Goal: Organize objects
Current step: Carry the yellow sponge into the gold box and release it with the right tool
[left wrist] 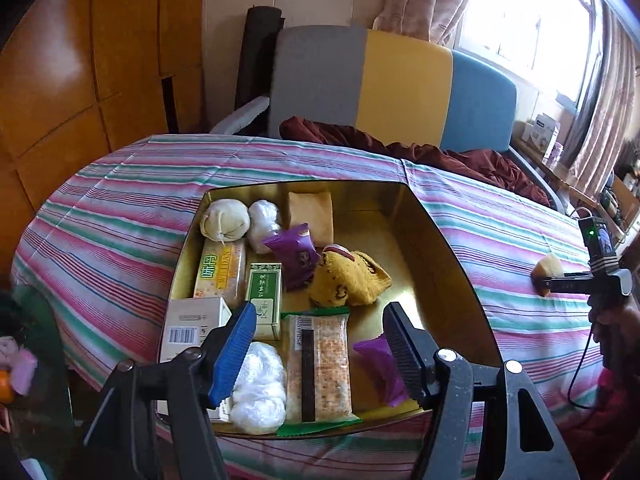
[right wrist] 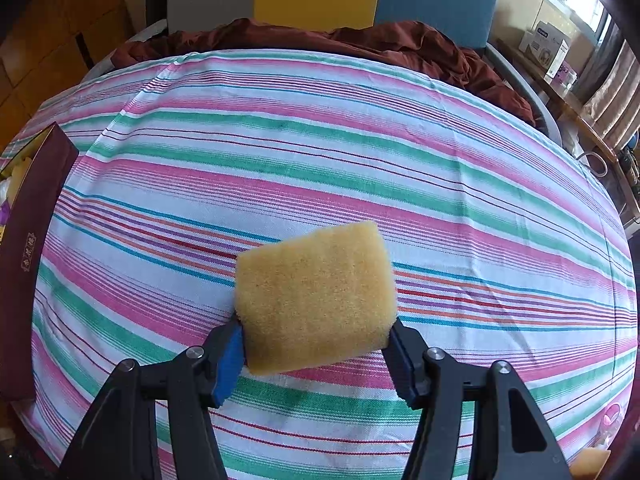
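While the right tool (right wrist: 316,344) pinches a sponge (right wrist: 314,296), the left tool (left wrist: 320,344) gapes empty, hiding snacks.

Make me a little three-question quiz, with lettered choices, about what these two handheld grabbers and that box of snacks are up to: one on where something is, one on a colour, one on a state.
1. Where does the crumpled yellow cloth lie?
A. inside the gold box
B. on the chair
C. on the floor

2. What colour are the two small crinkly snack wrappers in the box?
A. red
B. purple
C. black

3. What is the right gripper doing?
A. hanging open and empty
B. gripping a bottle
C. clamped on a yellow sponge

Answers:
1 A: the cloth sits on the box's gold floor, beside a wrapper.
2 B: both that wrapper and the nearer one are purple.
3 C: the fingers press the sponge's two sides above the striped tablecloth; the left gripper is open over the box.
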